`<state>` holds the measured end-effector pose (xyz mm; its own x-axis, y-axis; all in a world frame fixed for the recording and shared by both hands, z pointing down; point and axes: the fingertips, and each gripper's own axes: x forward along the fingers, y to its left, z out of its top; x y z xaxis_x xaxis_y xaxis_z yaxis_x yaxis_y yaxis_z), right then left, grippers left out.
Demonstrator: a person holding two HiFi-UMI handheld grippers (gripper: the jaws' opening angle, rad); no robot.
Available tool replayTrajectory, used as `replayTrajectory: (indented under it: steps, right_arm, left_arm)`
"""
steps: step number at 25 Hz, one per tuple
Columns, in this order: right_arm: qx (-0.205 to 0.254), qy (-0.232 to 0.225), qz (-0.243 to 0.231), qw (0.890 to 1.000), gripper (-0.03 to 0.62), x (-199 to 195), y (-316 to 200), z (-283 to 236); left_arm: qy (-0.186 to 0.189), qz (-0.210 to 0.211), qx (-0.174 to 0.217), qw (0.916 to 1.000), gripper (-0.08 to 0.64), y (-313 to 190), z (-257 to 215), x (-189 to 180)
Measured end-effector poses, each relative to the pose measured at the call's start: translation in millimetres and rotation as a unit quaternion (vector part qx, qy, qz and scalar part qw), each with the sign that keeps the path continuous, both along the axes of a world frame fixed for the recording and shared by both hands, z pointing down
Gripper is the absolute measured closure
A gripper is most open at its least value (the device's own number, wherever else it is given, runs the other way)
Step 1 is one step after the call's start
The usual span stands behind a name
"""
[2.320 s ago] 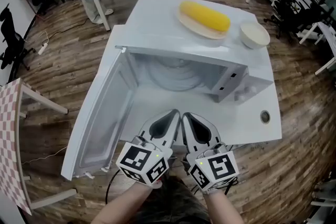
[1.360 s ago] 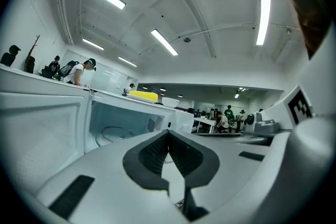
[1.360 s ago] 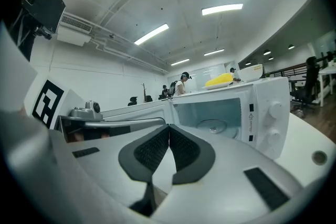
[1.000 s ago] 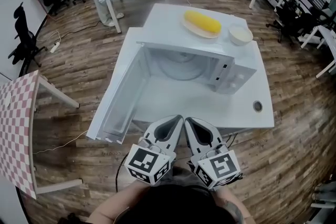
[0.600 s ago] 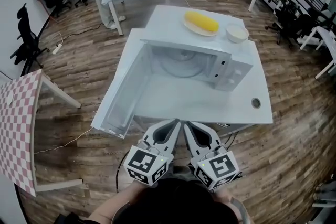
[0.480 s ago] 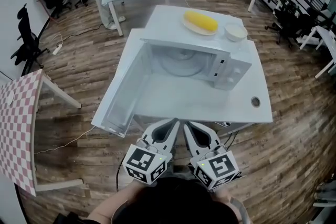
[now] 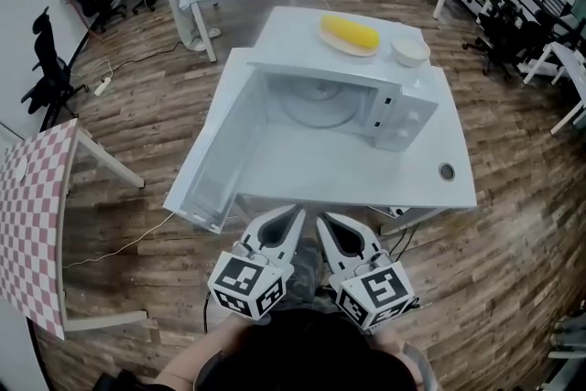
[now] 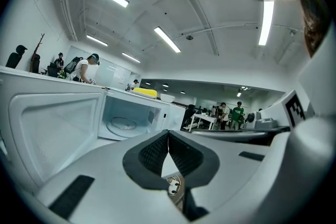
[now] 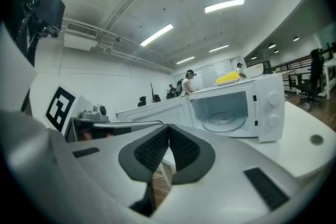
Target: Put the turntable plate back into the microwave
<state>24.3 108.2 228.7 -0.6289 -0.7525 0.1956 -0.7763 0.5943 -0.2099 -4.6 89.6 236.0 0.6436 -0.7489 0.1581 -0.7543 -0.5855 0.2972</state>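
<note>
Head view: white table [image 7: 366,183] on wood-plank floor [image 7: 137,105]; microwave [image 7: 407,119], door open, turntable plate [image 7: 317,106] inside the cavity. Left gripper [image 7: 294,212], right gripper [image 7: 322,221]: jaws together, empty, near the table's edge.

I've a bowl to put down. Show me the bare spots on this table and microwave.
Widest: the table strip in front of the microwave, between its open door and the cable hole. Also the microwave top left of the corn plate. Crowded: the top's right side, corn plate beside bowl.
</note>
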Motion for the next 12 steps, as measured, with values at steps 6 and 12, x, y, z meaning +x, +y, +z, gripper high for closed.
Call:
replayTrajectory:
  steps: [6, 12]
  right_arm:
    - [-0.004, 0.0, 0.001, 1.0, 0.571, 1.8, 1.4, 0.4]
    - [-0.008, -0.006, 0.0, 1.0, 0.571, 5.2, 7.2, 1.1]
  left_arm:
    - [0.001, 0.005, -0.006, 1.0, 0.546, 1.7, 0.3, 3.2]
    - [-0.006, 0.019, -0.015, 0.9997, 0.546, 8.1, 4.7, 12.2]
